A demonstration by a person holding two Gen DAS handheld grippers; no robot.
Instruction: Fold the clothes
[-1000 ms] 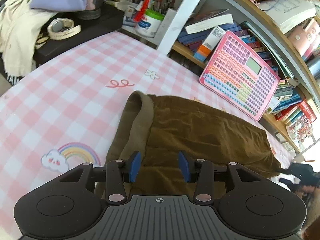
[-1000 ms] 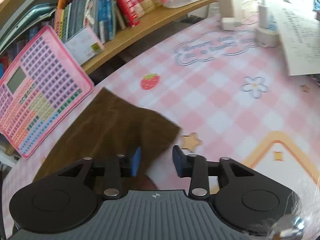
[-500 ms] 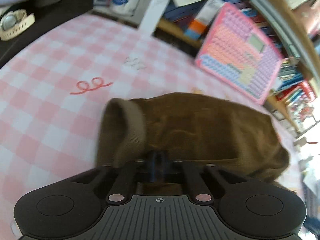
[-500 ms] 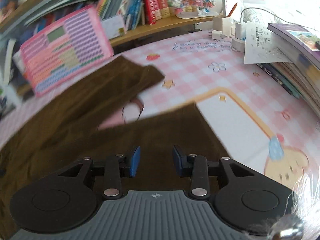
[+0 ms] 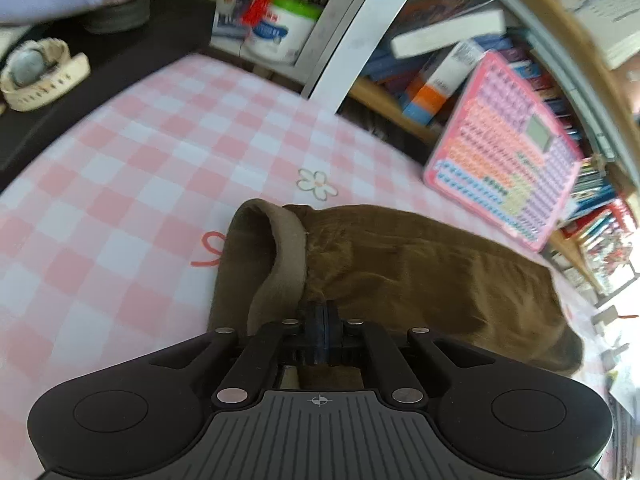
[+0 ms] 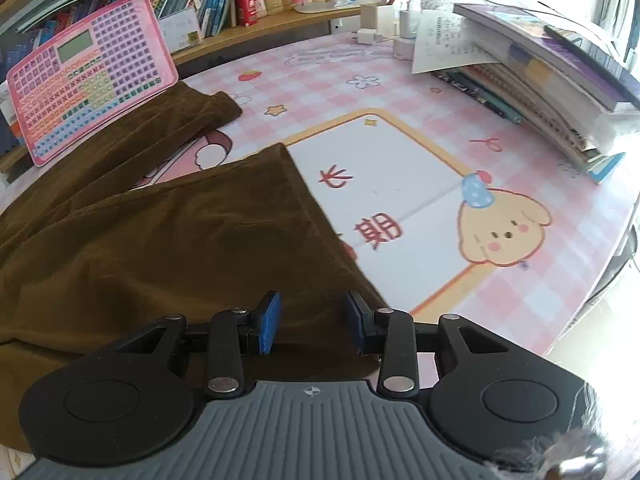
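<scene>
Brown trousers (image 6: 152, 240) sprawl across the pink checked table (image 6: 460, 92), filling the lower left of the right view. Left tool (image 5: 321, 334) is clamped on cloth beside the waistband (image 5: 286, 256) — its jaws easing apart; right tool (image 6: 313, 322) gapes over the near leg's hem edge — close fully there before lifting both ends together.

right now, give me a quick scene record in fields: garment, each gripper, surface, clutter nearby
garment: brown trousers, spread flat, legs apart at the hems
left gripper: at the waistband, jaws nearly together and opening slightly, fabric between the pads
right gripper: open, over a trouser-leg hem, not pinching
surface: pink checked mat with cartoon prints
clutter: pink keypad toy leaning on the shelf, book stack, watch, pen tub
</scene>
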